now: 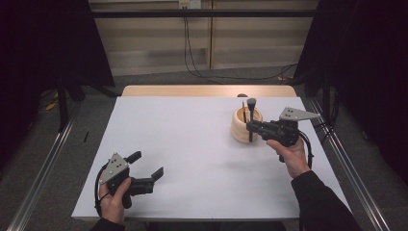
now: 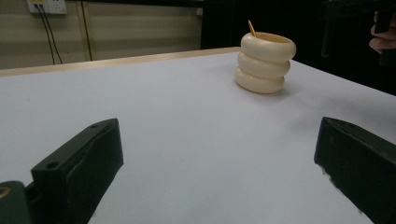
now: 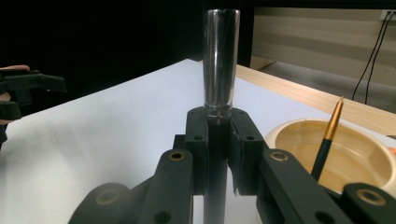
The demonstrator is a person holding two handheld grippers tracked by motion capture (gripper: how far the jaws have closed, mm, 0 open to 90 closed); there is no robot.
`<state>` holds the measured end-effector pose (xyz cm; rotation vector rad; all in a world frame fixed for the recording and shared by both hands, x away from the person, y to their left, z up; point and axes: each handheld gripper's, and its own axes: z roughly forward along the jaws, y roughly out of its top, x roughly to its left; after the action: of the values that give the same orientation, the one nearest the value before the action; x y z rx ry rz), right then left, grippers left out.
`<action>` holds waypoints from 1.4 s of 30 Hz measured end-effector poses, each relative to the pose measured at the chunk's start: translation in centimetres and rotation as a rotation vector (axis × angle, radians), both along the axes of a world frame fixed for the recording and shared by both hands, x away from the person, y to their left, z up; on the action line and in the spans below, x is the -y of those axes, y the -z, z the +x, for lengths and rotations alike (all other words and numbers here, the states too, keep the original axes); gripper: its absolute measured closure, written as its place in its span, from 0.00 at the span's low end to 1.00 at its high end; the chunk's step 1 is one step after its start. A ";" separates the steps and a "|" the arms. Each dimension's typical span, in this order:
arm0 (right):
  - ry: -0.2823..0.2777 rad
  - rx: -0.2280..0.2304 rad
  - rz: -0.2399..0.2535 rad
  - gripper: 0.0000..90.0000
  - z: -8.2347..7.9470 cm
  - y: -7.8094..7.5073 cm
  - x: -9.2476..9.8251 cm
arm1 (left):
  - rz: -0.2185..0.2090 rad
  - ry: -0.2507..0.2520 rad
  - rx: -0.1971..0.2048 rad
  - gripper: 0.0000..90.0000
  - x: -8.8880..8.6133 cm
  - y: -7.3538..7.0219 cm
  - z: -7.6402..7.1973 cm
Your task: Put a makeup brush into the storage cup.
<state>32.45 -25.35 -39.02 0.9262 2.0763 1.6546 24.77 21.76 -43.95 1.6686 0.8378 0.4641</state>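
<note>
A cream ribbed holder (image 1: 243, 127) stands on the white table (image 1: 192, 144), right of centre. My right gripper (image 1: 251, 128) is just beside it, over its right rim, shut on an upright brush (image 1: 251, 104) with a dark handle. In the right gripper view the jaws (image 3: 219, 135) clamp that handle and its clear cap (image 3: 220, 60) rises above them. A slim brush with a gold ferrule (image 3: 329, 135) leans inside the holder (image 3: 303, 135). My left gripper (image 1: 146, 166) rests open near the table's front left, its jaws (image 2: 219, 158) wide apart around bare table, the holder (image 2: 265, 63) far ahead.
A wooden strip (image 1: 207, 90) runs along the table's far edge, with a small dark object (image 1: 242, 95) on it. Metal rails (image 1: 346, 159) flank the table. Cables (image 1: 202, 72) trail on the floor behind. Dark curtains hang on both sides.
</note>
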 end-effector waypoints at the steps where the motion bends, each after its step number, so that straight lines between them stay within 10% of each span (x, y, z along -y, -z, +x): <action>1: 0.009 0.005 0.002 0.88 0.1 -0.1 0.1 | 0.003 -0.003 0.002 0.01 0.0 0.0 0.0; 42: 0.098 -0.017 -0.047 0.88 6.7 -1.4 0.1 | -0.003 -0.001 -0.002 0.01 -0.4 0.1 0.1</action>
<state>39.19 -25.48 -37.58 1.0129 2.0375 1.5468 24.84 22.19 -44.00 1.6666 0.8404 0.4617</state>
